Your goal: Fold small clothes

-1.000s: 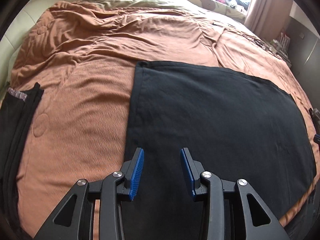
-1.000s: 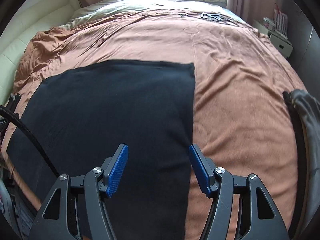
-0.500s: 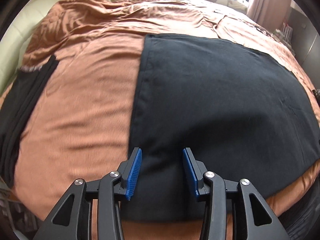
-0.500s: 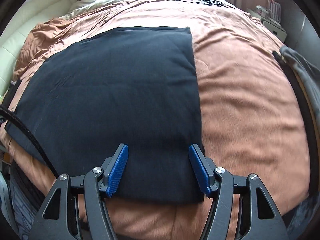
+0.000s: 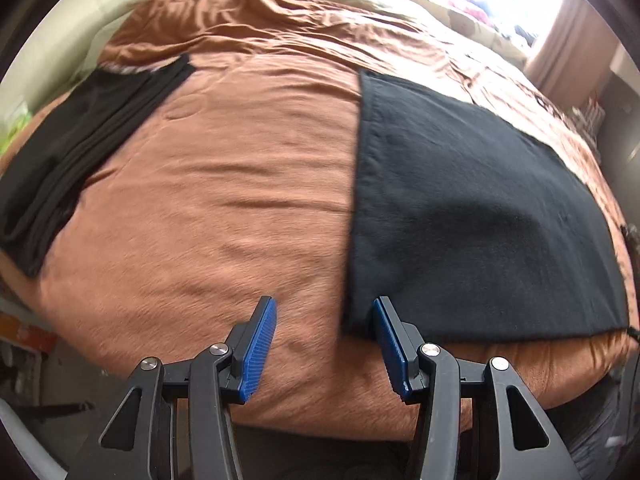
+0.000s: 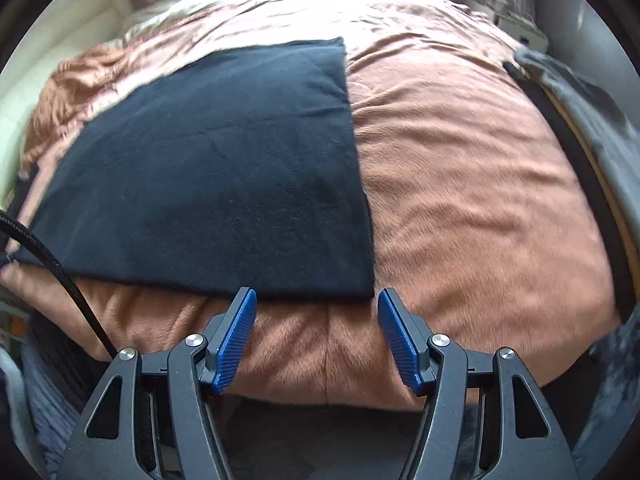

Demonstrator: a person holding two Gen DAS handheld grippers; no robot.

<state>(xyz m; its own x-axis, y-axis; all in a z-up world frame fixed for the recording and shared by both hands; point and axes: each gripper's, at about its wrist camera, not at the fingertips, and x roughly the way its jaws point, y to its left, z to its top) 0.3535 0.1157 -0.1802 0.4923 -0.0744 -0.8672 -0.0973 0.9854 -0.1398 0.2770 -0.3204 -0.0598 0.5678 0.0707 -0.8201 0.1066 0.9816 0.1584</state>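
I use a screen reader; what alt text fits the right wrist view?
An open right hand-held gripper with blue pads hovers just short of the near right corner of a flat black cloth spread on a brown bedspread. Grey clothing lies at the bed's right edge.

A black cloth [image 5: 472, 208] [image 6: 216, 184] lies flat, a smooth rectangle near the brown bedspread's front edge

Open right claw [image 6: 316, 334] above brown blanket [image 6: 460, 184], flat black cloth [image 6: 224, 176] just ahead

Bed [image 5: 240, 200] — black cloth [image 5: 460, 208] flat.
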